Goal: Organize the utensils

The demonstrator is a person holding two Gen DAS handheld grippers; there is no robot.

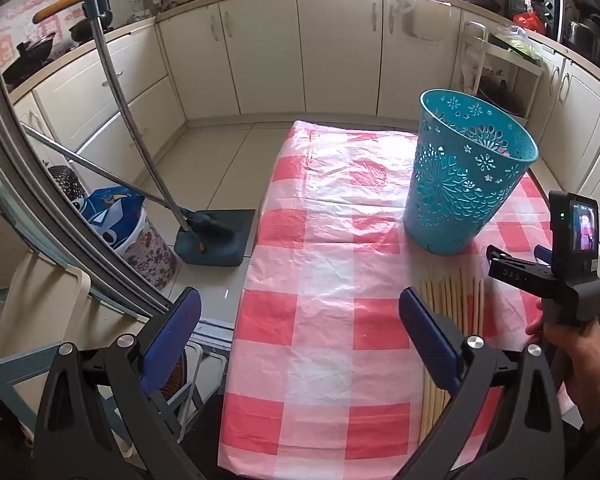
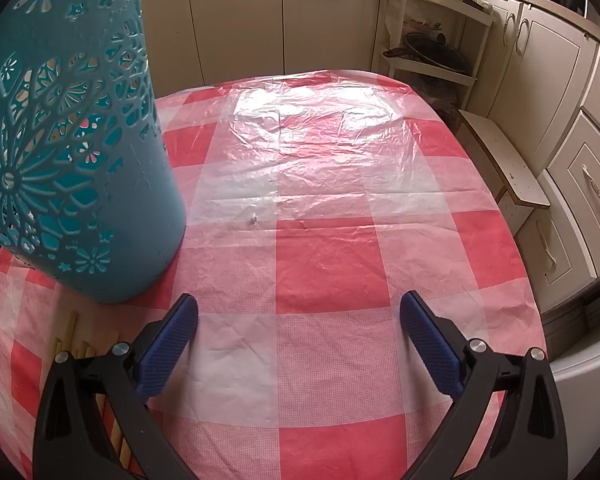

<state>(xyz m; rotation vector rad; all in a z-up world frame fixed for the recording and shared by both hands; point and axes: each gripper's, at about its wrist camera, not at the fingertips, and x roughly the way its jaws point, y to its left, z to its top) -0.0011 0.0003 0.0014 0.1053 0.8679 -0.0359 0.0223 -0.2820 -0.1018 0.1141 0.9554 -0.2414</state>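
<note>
Now both hand-held grippers, left (image 1: 300,334) and right (image 2: 299,334), hang spread and empty. Chopsticks (image 1: 454,304) lie on the counter (image 1: 324,264) just in front of the bin (image 1: 466,172); pinch them mid-length, lift level, then tip upright into the bin beyond.

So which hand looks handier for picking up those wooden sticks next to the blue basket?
Probably the left. The left gripper is open, and its right finger already overlaps the chopsticks in its view. From the right gripper, also open, they lie off past its left finger, below the teal basket.
</note>
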